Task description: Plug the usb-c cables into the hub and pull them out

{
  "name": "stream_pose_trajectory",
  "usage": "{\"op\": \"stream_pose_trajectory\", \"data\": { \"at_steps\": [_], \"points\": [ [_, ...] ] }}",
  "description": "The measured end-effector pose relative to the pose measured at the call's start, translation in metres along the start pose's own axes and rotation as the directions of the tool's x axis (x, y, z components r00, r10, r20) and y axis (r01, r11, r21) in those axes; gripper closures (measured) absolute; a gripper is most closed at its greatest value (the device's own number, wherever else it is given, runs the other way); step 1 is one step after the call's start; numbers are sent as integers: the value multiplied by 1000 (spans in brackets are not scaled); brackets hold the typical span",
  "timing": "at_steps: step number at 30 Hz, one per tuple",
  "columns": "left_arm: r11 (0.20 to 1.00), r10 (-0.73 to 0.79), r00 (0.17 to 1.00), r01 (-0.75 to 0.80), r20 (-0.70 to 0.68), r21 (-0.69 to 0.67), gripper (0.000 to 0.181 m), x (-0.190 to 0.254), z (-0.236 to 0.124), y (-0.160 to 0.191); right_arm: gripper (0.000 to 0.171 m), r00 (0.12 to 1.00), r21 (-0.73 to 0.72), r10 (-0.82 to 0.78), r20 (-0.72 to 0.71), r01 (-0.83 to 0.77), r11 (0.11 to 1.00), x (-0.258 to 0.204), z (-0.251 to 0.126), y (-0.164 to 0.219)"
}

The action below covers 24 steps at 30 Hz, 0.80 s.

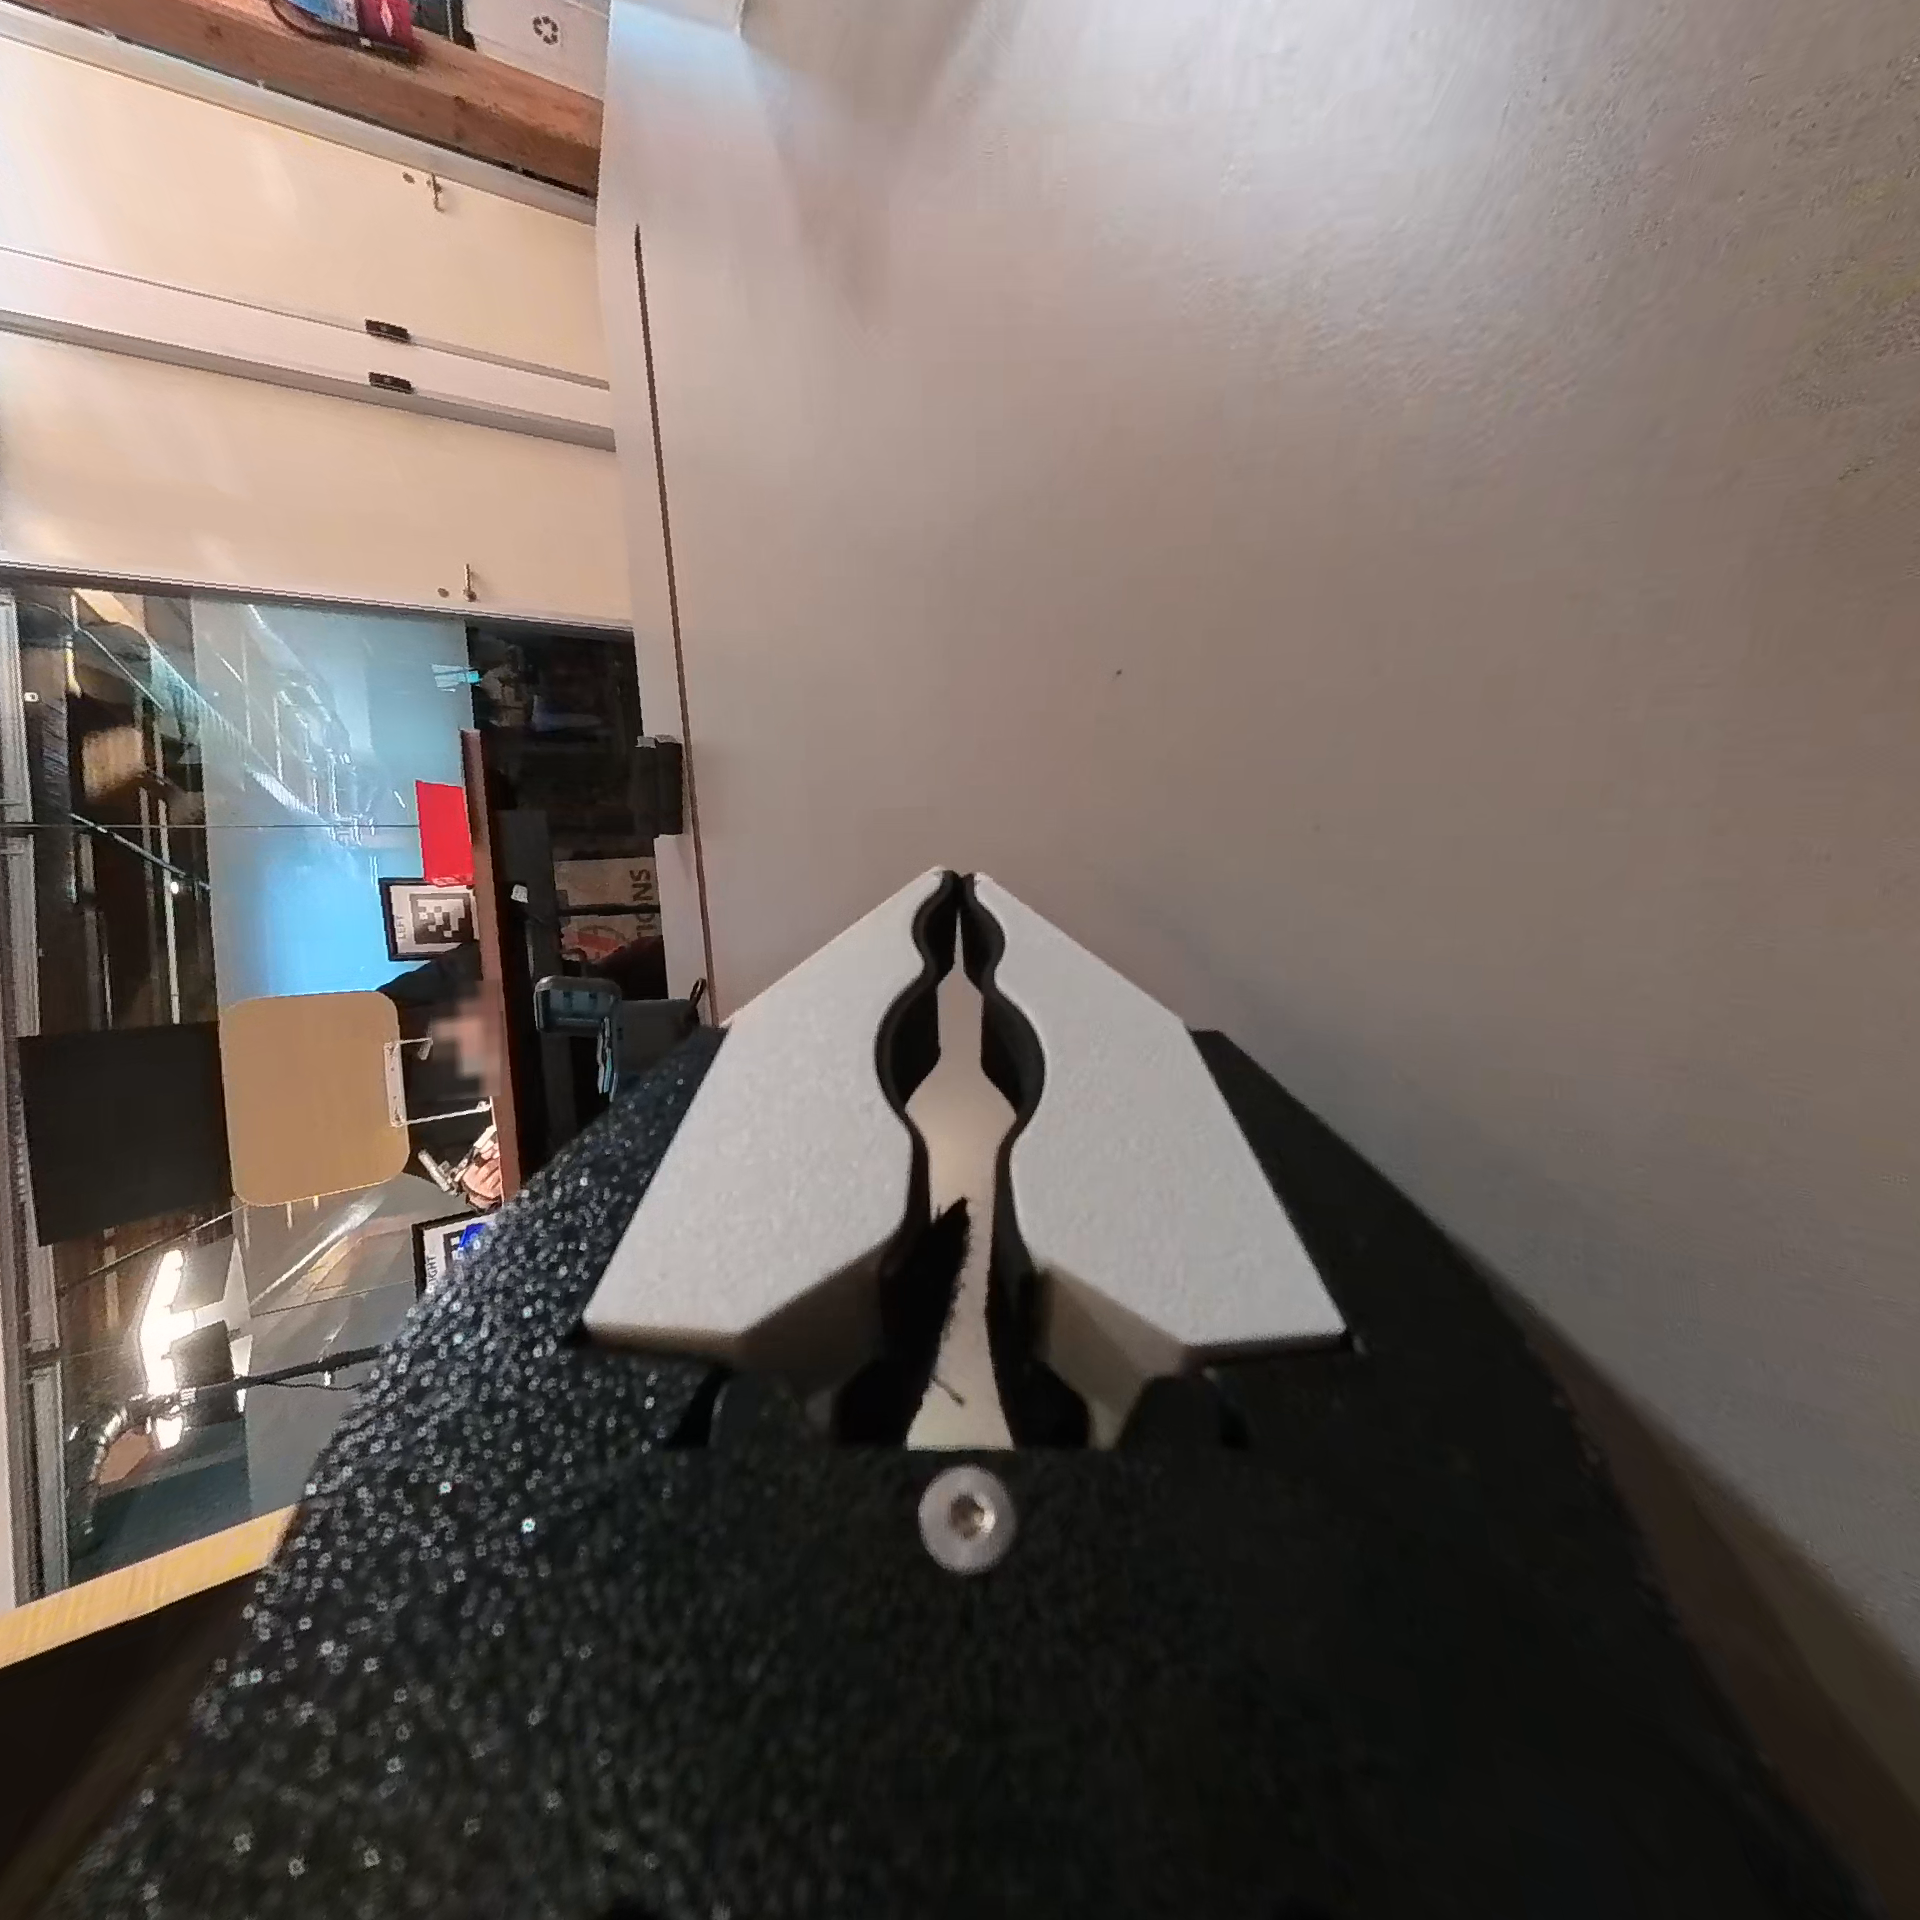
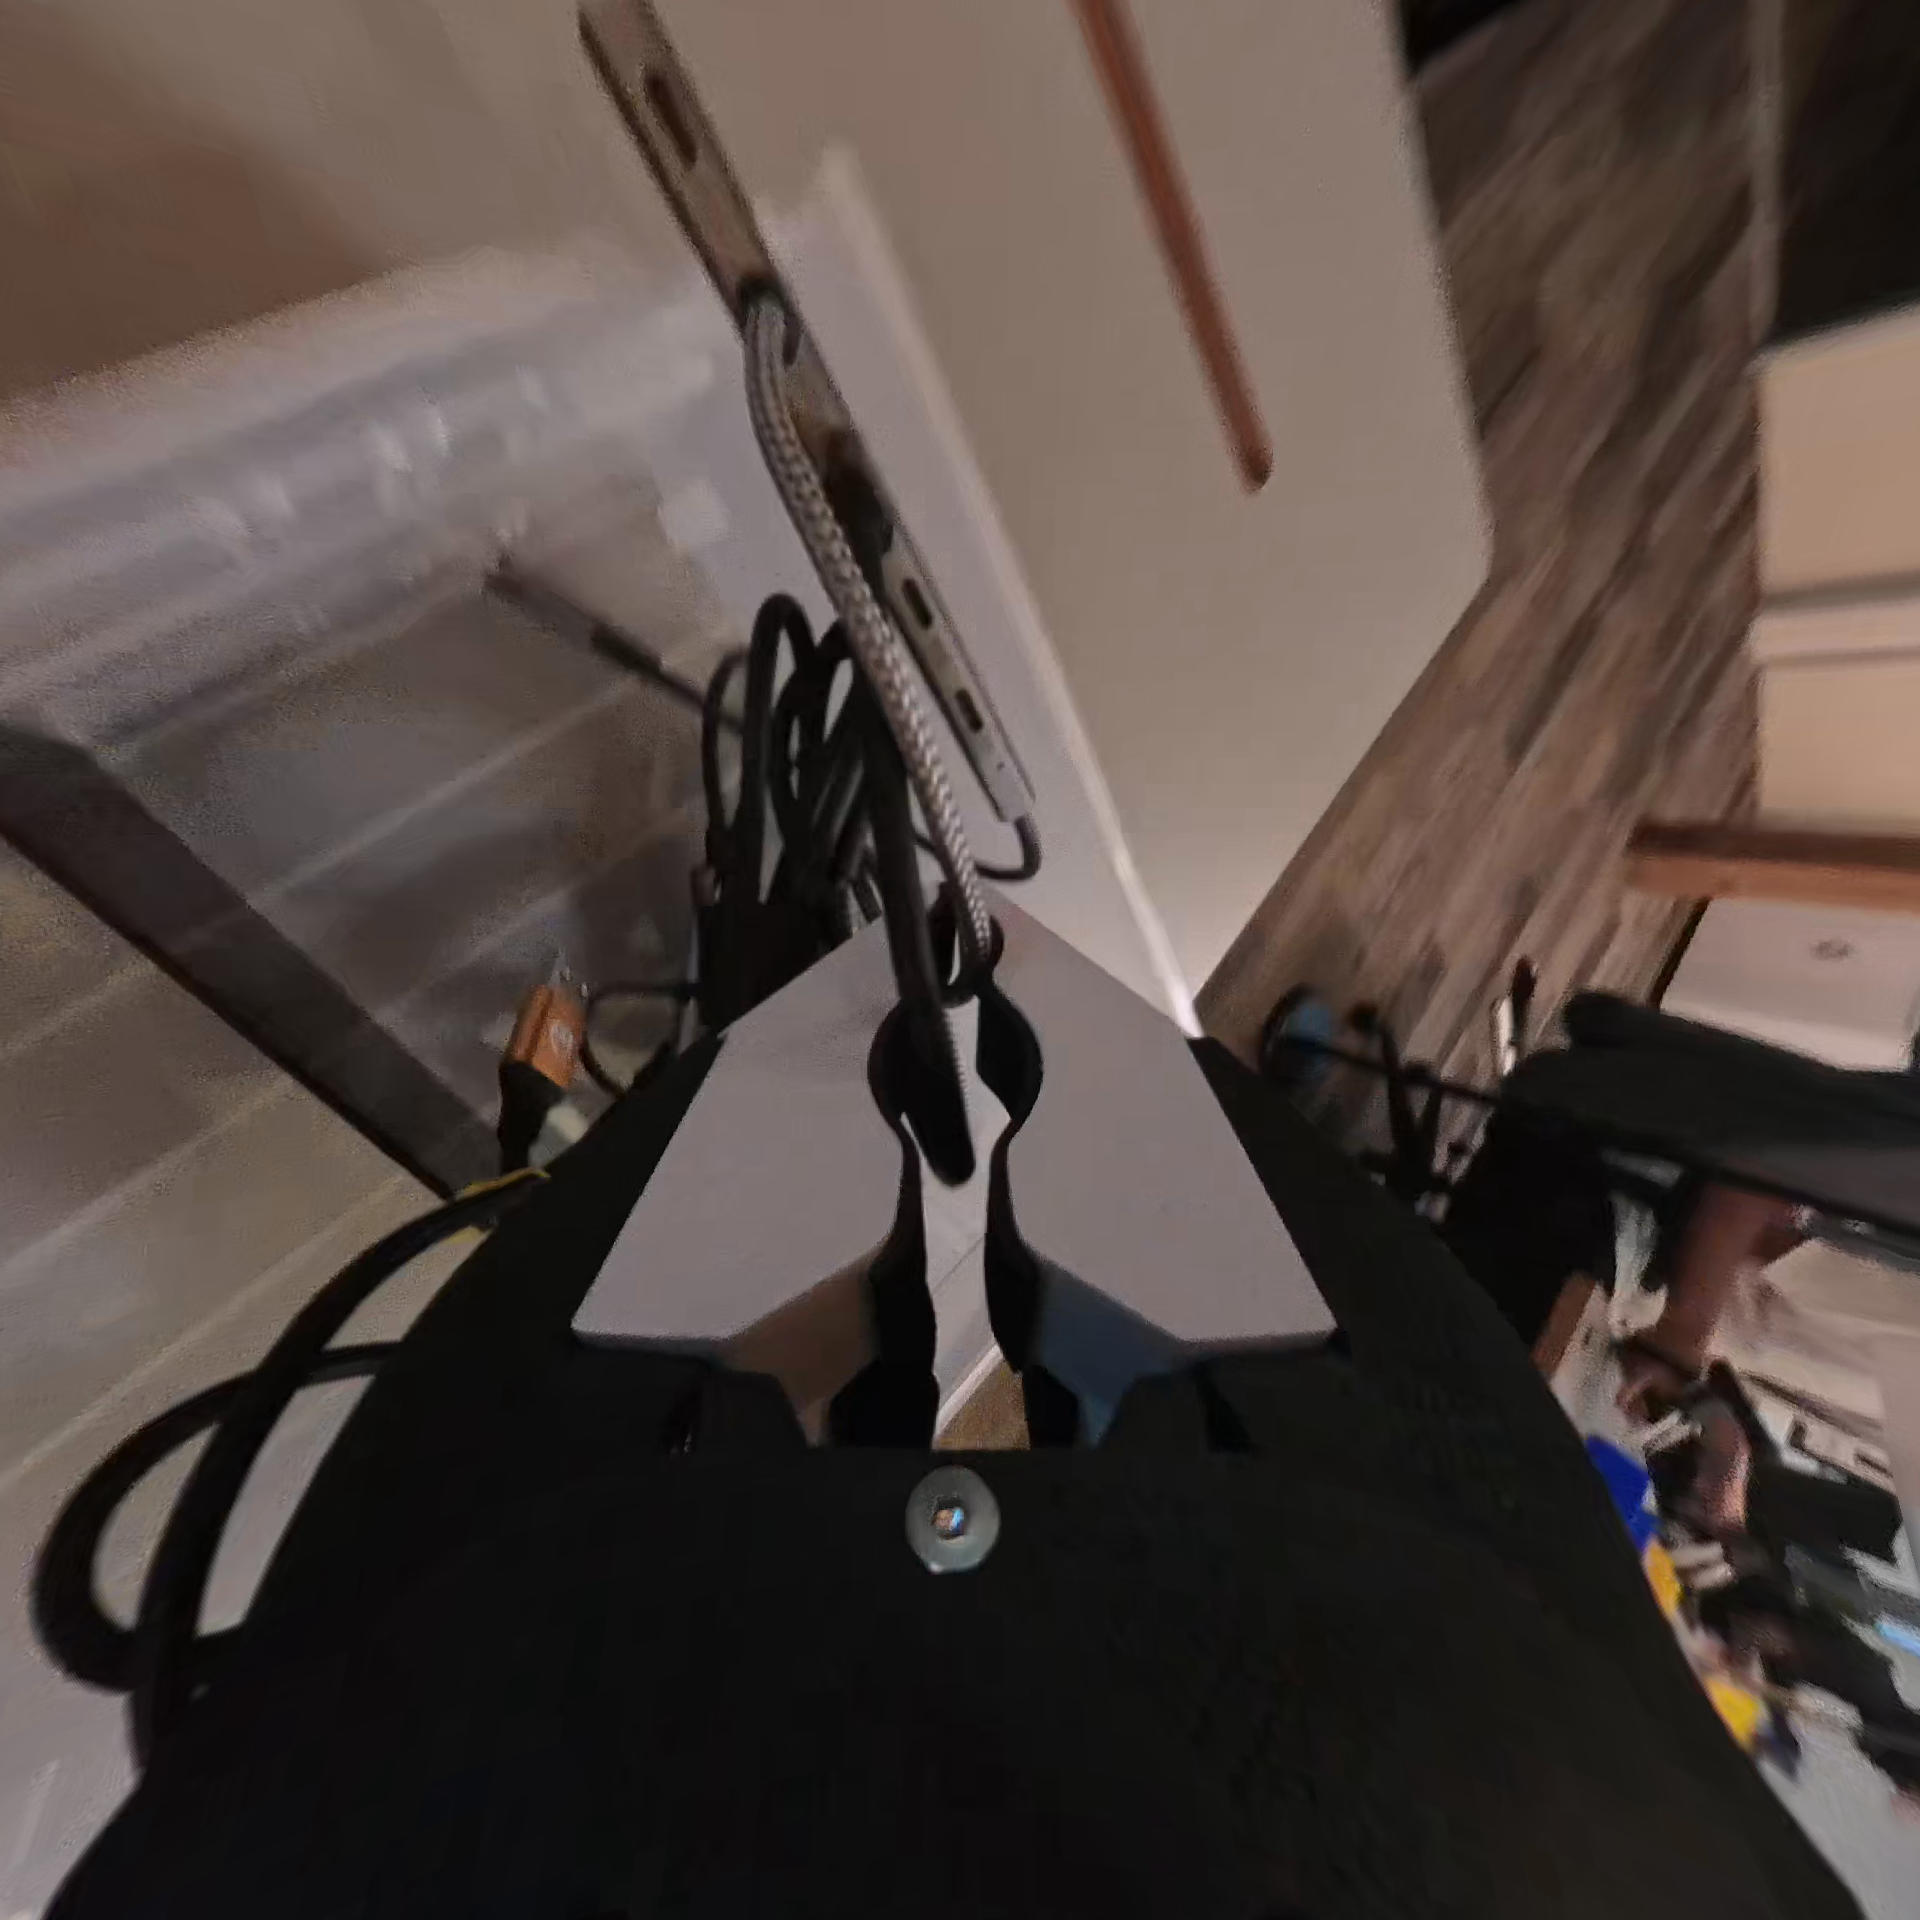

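On the white counter [image 2: 1195, 520] lies the long grey hub [image 2: 831, 457], just ahead of the right tool [image 2: 971, 935]. That tool is pinched tight on a braided cable [image 2: 862, 592], whose far end sits in a port partway along the hub. If the right tool pulls sideways, the plug could bend or the loose hub could slide along. A pile of black cables [image 2: 790, 727] lies beside the hub. The left tool [image 1: 961, 883] is closed on nothing, facing a bare wall [image 1: 1351, 520].

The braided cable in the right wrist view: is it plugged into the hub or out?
Plugged in. The braided cable ends in a port near the far end of the hub; the right tool is shut on its lower stretch.
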<state>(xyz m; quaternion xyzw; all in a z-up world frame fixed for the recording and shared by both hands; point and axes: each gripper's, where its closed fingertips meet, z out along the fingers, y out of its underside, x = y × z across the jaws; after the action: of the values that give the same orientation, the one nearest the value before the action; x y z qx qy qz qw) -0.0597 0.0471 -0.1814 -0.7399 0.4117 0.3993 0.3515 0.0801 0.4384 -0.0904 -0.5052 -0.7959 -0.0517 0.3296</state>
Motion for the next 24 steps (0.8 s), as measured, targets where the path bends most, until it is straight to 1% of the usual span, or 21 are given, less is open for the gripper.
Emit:
{"op": "stream_pose_trajectory", "data": {
  "at_steps": [3, 6, 9, 11, 13, 14, 16, 17, 20, 21, 22, 23, 24],
  "points": [
    [1000, -5, 1000, 5, -2, 2, 181, 0, -1, 0, 171, 993, -117, 73, 93, -62, 991, -14, 15, 28],
    [1000, -10, 1000, 10, -10, 4, 181, 1, 0, 0, 171, 974, -182, 170, 152, -142, 973, -23, 22, 38],
    [1000, -7, 1000, 7, -14, 5, 181, 2, -1, -1, 171, 975, -265, 150, 162, -104, 959, -27, 25, 46],
    [1000, -11, 1000, 11, -12, 8, 181, 1, -2, -1, 171, 972, -310, 170, 162, -113, 944, -27, 26, 47],
    [1000, -19, 1000, 19, -9, 10, 181, 0, -2, -1, 171, 970, -313, 187, 153, -132, 941, -23, 23, 43],
    [1000, -29, 1000, 29, -9, 9, 181, 0, -2, 1, 171, 973, -290, 194, 127, -151, 945, -16, 19, 39],
    [999, -49, 999, 49, 8, 9, 181, -4, -3, 3, 171, 975, -190, 218, 28, -209, 959, 5, 4, 26],
    [998, -56, 998, 55, 31, 13, 181, -8, -4, 3, 135, 970, -142, 242, -20, -242, 960, 16, -7, 21],
    [996, -78, 995, 75, 62, 47, 181, -15, -9, -4, 75, 933, 14, 314, -179, -317, 948, 45, -48, 19],
    [995, -82, 995, 78, 57, 54, 181, -15, -9, -5, 67, 911, 72, 332, -243, -324, 943, 53, -64, 22],
    [995, -85, 995, 82, 53, 51, 181, -14, -10, -5, 63, 882, 145, 364, -298, -335, 931, 58, -82, 24],
    [995, -88, 995, 86, 55, 45, 181, -15, -12, -5, 64, 847, 224, 414, -332, -356, 907, 59, -99, 26],
    [995, -95, 993, 92, 66, 47, 181, -17, -14, -7, 65, 813, 305, 474, -338, -382, 872, 56, -115, 29]
  ]
}}
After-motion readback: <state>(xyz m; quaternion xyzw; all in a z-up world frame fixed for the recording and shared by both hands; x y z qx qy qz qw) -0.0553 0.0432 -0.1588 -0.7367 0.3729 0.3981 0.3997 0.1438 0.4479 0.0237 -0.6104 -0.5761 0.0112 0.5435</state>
